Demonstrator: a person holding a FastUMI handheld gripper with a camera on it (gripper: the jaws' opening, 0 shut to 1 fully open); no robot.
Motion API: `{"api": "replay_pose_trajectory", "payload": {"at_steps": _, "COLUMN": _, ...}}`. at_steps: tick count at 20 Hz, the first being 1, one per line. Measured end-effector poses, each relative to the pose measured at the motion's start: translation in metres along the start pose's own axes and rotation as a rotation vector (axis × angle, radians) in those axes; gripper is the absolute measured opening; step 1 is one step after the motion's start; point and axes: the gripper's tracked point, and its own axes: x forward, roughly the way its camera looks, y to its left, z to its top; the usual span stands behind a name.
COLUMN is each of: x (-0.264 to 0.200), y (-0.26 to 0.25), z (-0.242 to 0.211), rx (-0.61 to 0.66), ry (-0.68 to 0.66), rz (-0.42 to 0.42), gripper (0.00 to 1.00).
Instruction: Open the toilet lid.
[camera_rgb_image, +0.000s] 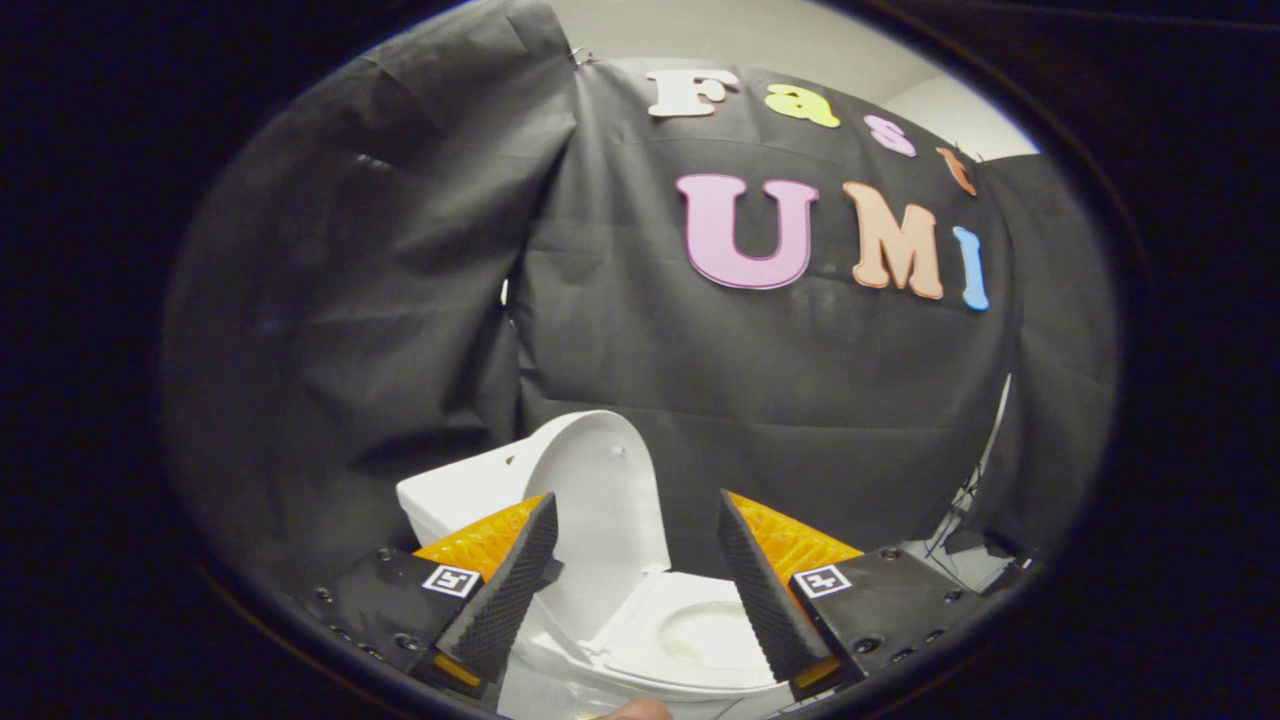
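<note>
White plastic toilet lid (600, 500) stands raised against the white cistern (455, 495), seat (690, 640) showing below between the gripper (635, 520) fingers, which are spread apart and empty.

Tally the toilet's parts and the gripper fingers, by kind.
Lid, raised: 1
Seat, down: 1
Tank: 1
Fingers of the open gripper, touching nothing: 2
Total: 5
</note>
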Motion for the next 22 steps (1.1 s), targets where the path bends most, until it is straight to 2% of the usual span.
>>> {"api": "replay_pose_trajectory", "payload": {"at_steps": 4, "x": -0.005, "y": -0.042, "z": -0.012, "rx": 0.018, "ry": 0.024, "rz": -0.033, "gripper": 0.98}}
{"api": "replay_pose_trajectory", "payload": {"at_steps": 10, "x": -0.025, "y": -0.083, "z": -0.011, "rx": 0.011, "ry": -0.009, "rz": -0.01, "gripper": 0.98}}
{"api": "replay_pose_trajectory", "payload": {"at_steps": 13, "x": -0.039, "y": -0.112, "z": -0.013, "rx": -0.028, "ry": -0.027, "rz": -0.034, "gripper": 0.98}}
{"api": "replay_pose_trajectory", "payload": {"at_steps": 18, "x": -0.05, "y": -0.145, "z": -0.013, "rx": -0.021, "ry": -0.07, "rz": -0.025, "gripper": 0.98}}
{"api": "replay_pose_trajectory", "payload": {"at_steps": 22, "x": -0.057, "y": -0.178, "z": -0.028, "rx": 0.006, "ry": -0.055, "rz": -0.035, "gripper": 0.98}}
